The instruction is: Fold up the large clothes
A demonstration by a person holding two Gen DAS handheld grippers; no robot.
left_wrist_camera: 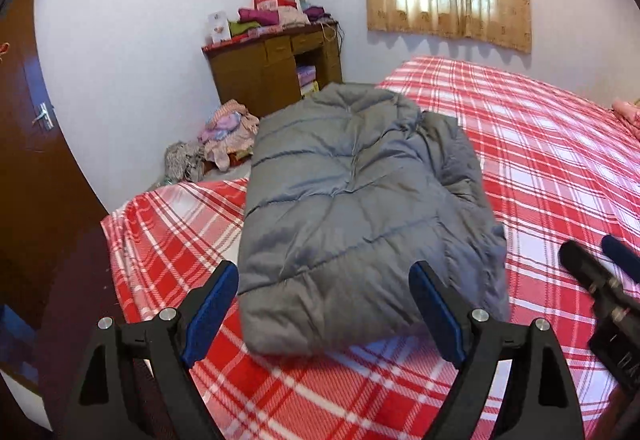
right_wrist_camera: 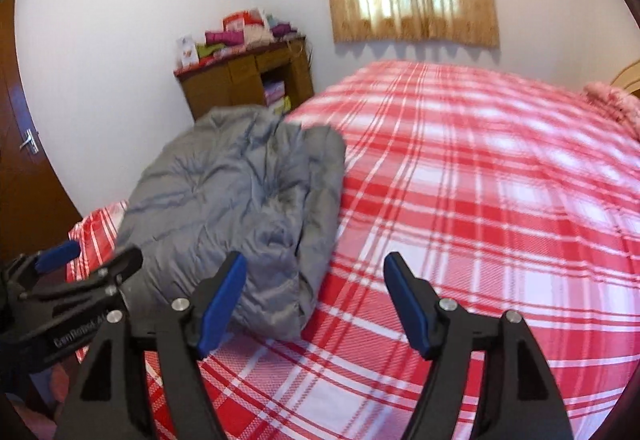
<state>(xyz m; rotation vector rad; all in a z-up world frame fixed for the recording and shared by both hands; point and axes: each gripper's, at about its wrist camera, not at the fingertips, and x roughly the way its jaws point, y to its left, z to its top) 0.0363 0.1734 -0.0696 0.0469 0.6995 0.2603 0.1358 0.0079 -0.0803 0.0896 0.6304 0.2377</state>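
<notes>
From my left wrist camera, my left gripper (left_wrist_camera: 324,296) hangs with its jaws spread wide and nothing between them. The grey quilted puffer jacket (left_wrist_camera: 352,207) lies folded into a thick oblong on the red-and-white plaid bedsheet (left_wrist_camera: 560,167), near the bed's left edge and just beyond my blue pads (left_wrist_camera: 212,308). My right gripper (left_wrist_camera: 596,264) shows to the jacket's right, also off the cloth. Past the jacket's far end stands a brown wooden cabinet (left_wrist_camera: 256,71) against the wall.

From my right wrist camera, the right gripper (right_wrist_camera: 314,292) has its jaws apart and empty, over bare sheet to the jacket's (right_wrist_camera: 224,195) right.

I judge the jacket light, soft and springy, its smooth shell likely slippery. A pinch should bite deep over the near folded edge, catching all layers, not just the outer shell.
</notes>
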